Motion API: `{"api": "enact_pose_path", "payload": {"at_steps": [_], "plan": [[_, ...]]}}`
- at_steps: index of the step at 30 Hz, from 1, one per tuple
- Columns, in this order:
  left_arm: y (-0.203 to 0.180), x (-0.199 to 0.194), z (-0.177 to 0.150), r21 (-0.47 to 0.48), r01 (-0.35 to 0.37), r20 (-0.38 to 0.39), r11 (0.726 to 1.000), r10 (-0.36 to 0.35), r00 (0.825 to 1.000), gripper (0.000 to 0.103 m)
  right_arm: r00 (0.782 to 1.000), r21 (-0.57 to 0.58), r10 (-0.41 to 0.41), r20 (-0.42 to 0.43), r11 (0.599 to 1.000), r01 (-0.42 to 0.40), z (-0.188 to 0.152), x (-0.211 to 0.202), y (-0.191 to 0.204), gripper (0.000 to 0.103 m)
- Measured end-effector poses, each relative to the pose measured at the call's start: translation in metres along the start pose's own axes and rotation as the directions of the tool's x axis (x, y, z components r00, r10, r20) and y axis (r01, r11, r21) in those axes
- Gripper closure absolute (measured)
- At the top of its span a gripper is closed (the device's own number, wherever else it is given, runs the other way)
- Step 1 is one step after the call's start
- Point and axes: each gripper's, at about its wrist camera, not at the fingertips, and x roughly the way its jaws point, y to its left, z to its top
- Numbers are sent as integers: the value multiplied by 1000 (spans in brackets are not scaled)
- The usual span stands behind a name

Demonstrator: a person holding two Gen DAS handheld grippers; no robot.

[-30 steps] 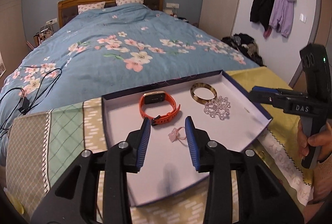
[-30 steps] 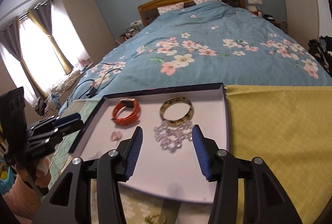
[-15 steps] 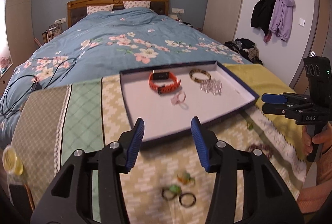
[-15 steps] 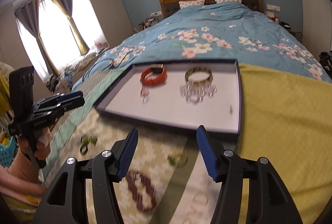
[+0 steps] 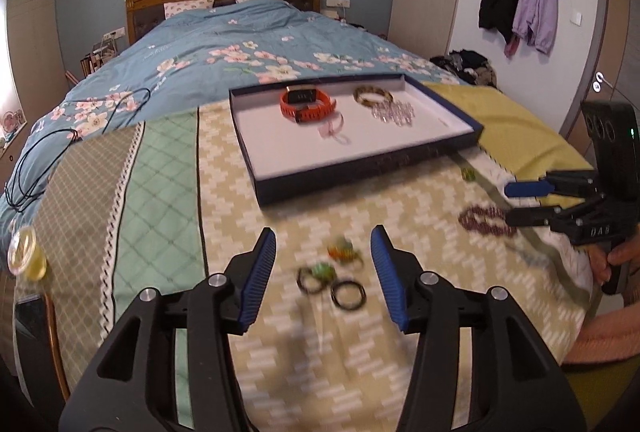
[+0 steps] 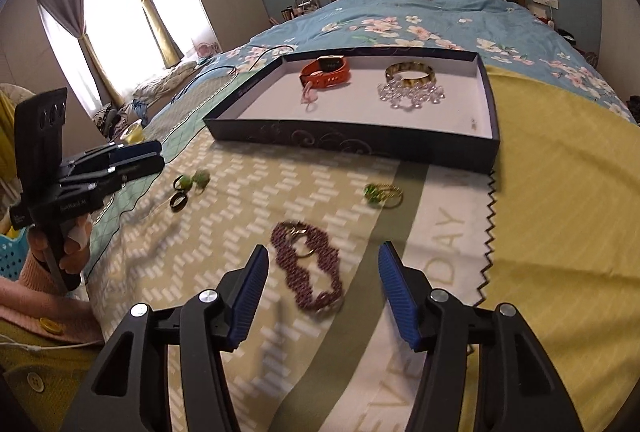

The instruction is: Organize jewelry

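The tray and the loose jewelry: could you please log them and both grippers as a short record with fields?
tray: on bedspread, open
in tray: orange band, gold bangle, clear beads, pink ring
outside tray: purple beads, green ring, ring cluster
left gripper: open, empty, jaws just opened, over ring cluster
right gripper: open, empty, jaws just opened, over purple beads

Ahead of the blue ribbed fingers [image 5: 262, 274] lies a dark navy shallow tray with white floor [image 5: 362, 175], holding an orange rubber watch band [image 5: 306, 104] and a tortoiseshell-patterned bangle [image 6: 410, 73]. Between the right fingers [image 6: 394, 288], a maroon beaded bracelet [image 6: 310, 268] rests on the olive-and-white brick-patterned cloth [image 5: 400, 220].
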Motion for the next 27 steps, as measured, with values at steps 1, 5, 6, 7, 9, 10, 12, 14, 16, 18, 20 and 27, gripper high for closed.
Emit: {"api": "enact_pose_path", "payload": {"at_steps": [1, 5, 6, 7, 9, 10, 12, 14, 16, 18, 20, 27], "plan": [[-2, 0, -4, 5, 3, -11, 1000, -3, 1000, 54, 1000, -5, 1, -3, 1000, -1, -2, 0, 2, 48], [-7, 2, -15, 16, 8, -41, 1000, -7, 999, 54, 1000, -28, -13, -15, 1000, 13, -5, 1, 8, 52], [-8, 3, -17, 18, 10, -47, 1000, -9, 999, 54, 1000, -34, -16, -19, 999, 15, -6, 1, 9, 55], [-10, 3, -18, 22, 8, -52, 1000, -7, 999, 54, 1000, -38, -21, -20, 999, 21, -7, 2, 11, 55], [-13, 3, -19, 27, 14, -53, 1000, -13, 998, 54, 999, -44, -24, -24, 999, 23, -9, 4, 13, 57], [-13, 3, -19, 27, 17, -53, 999, -16, 998, 54, 999, -44, -24, -26, 999, 23, -9, 5, 14, 58], [-15, 3, -19, 27, 23, -55, 999, -21, 998, 54, 999, -49, -29, -29, 998, 27, -11, 6, 15, 60], [-15, 4, -20, 29, 23, -59, 999, -21, 998, 54, 999, -57, -45, -26, 997, 44, -11, 6, 16, 63], [-15, 5, -20, 28, 24, -62, 999, -22, 998, 54, 998, -60, -57, -26, 997, 55, -10, 7, 16, 68], [-15, 5, -20, 26, 23, -63, 999, -21, 998, 54, 996, -66, -84, -22, 994, 83, -10, 7, 15, 82], [-14, 5, -20, 22, 23, -63, 999, -21, 998, 54, 996, -58, -82, -18, 995, 81, -9, 7, 13, 93], [-13, 6, -19, 20, 23, -64, 1000, -22, 998, 54, 996, -78, -85, 32, 993, 87, -3, -1, 17, 99]]}}
